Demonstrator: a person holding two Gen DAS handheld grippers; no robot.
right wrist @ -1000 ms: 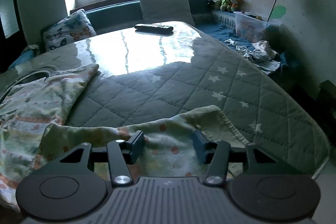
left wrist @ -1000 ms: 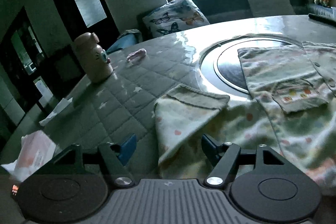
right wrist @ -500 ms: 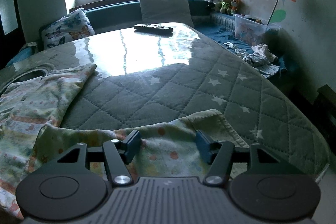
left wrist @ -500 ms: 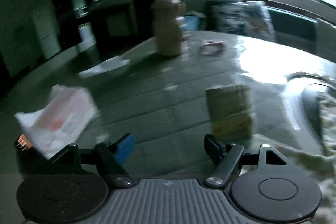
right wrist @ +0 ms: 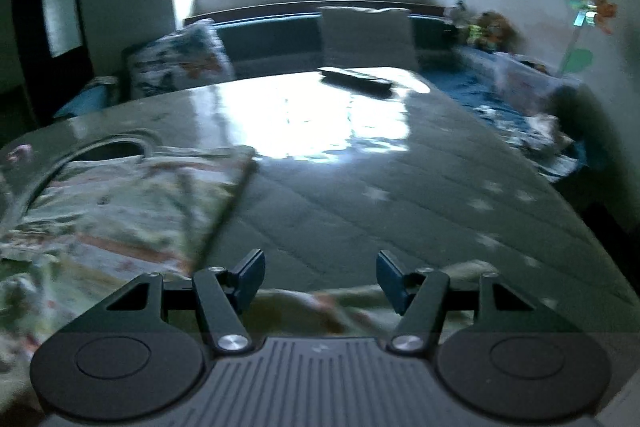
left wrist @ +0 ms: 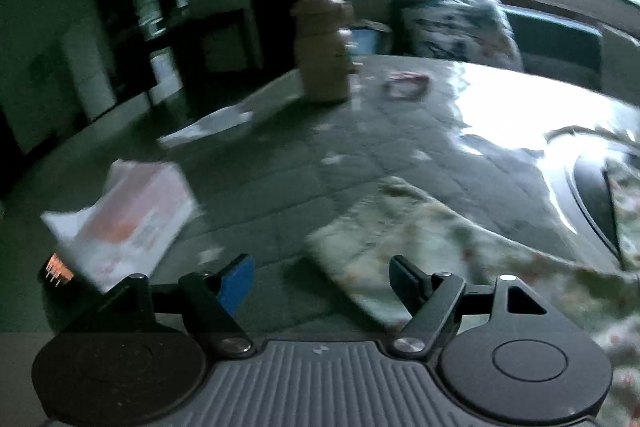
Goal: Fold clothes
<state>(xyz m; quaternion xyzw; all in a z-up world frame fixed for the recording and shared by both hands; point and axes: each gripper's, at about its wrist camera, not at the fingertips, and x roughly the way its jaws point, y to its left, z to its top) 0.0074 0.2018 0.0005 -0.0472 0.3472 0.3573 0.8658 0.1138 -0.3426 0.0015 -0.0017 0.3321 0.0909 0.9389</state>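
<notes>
likely, with both the left gripper (left wrist: 322, 277) and right gripper (right wrist: 320, 275) spread and empty, the sleeve (left wrist: 372, 239) could be missed — or only its top layer caught.

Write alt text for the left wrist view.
The open left gripper hovers over a quilted table cover, with the cuff end of a floral garment sleeve lying just ahead of its fingers. A pink-and-white packet lies to the left and a tan bottle stands farther back; the image is blurred.

soft printed cloth garment (left wrist: 404, 227) on a quilted, glossy table cover (right wrist: 360, 187); matt black plastic remote (right wrist: 356, 79).
</notes>
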